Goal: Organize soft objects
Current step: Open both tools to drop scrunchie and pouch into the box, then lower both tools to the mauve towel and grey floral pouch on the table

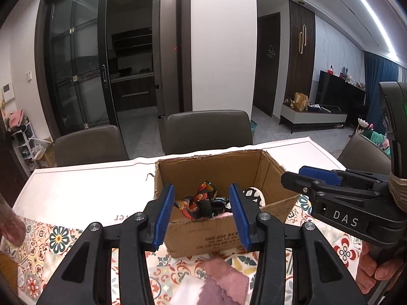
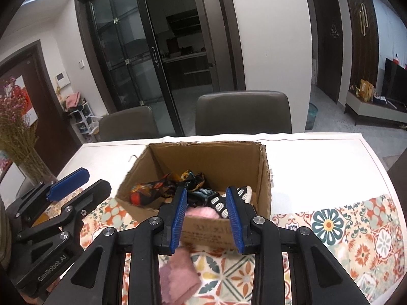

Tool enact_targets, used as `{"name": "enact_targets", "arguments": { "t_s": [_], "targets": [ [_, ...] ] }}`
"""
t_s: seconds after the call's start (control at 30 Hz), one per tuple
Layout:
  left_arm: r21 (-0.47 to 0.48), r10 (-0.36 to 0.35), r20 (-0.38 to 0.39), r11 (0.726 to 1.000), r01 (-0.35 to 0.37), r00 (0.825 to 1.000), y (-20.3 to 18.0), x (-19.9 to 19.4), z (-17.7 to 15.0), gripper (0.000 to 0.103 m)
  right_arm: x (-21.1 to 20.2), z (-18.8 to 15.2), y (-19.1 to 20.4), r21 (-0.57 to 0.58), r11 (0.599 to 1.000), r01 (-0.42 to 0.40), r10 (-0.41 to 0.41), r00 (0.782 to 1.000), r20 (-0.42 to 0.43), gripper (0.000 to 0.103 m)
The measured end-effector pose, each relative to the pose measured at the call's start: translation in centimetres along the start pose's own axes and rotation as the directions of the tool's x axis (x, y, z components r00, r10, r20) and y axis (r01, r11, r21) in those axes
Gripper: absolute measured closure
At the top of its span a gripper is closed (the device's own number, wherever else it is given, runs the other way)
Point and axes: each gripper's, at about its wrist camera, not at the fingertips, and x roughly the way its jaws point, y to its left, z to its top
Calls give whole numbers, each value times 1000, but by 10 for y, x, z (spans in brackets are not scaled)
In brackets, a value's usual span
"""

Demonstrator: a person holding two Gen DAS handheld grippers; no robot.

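An open cardboard box (image 1: 272, 170) (image 2: 264, 178) stands on the table. Inside lie a patterned black and orange scarf (image 1: 201, 200) (image 2: 150, 190), a black and white striped sock (image 1: 251, 195) (image 2: 223, 203) and something pink (image 2: 201, 212). Pink and purple cloths (image 1: 221, 287) (image 2: 178, 277) lie on the table in front of the box. My left gripper (image 1: 202, 218) is open and empty above the box's near wall. My right gripper (image 2: 206, 218) is open and empty just right of it, also over the near wall. Each gripper shows in the other's view.
The table (image 2: 318, 157) has a white surface and a floral patterned cloth (image 2: 356, 231) at the near side. A vase of dried flowers (image 2: 23, 137) stands at the left. Two grey chairs (image 2: 244, 111) stand behind the table.
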Motion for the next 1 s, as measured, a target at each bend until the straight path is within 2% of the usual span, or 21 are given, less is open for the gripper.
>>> {"name": "enact_targets", "arguments": {
  "t_s": [0.07, 0.23, 0.33, 0.5, 0.87, 1.0],
  "targets": [
    [2, 0, 3, 1000, 0, 1000, 0, -8, 0, 59, -9, -3, 3, 8, 1000, -3, 3, 1000, 14, 61],
    [14, 14, 20, 1000, -15, 1000, -2, -29, -4, 58, -27, -11, 11, -5, 1000, 3, -3, 999, 34, 59],
    [22, 13, 21, 1000, -13, 1000, -5, -40, -10, 58, -37, -18, 12, 3, 1000, 5, -5, 999, 37, 52],
    [19, 14, 18, 1000, -15, 1000, -5, -55, -23, 56, -49, -33, 15, 1, 1000, 16, -16, 999, 29, 50],
    [44, 16, -12, 999, -15, 1000, -19, -79, -64, 55, -66, -80, 6, 56, 997, 46, -43, 998, -43, 50],
    [62, 15, -22, 998, -14, 1000, -25, -83, -72, 51, -69, -93, 2, 76, 996, 55, -49, 996, -72, 50]
  ]
}}
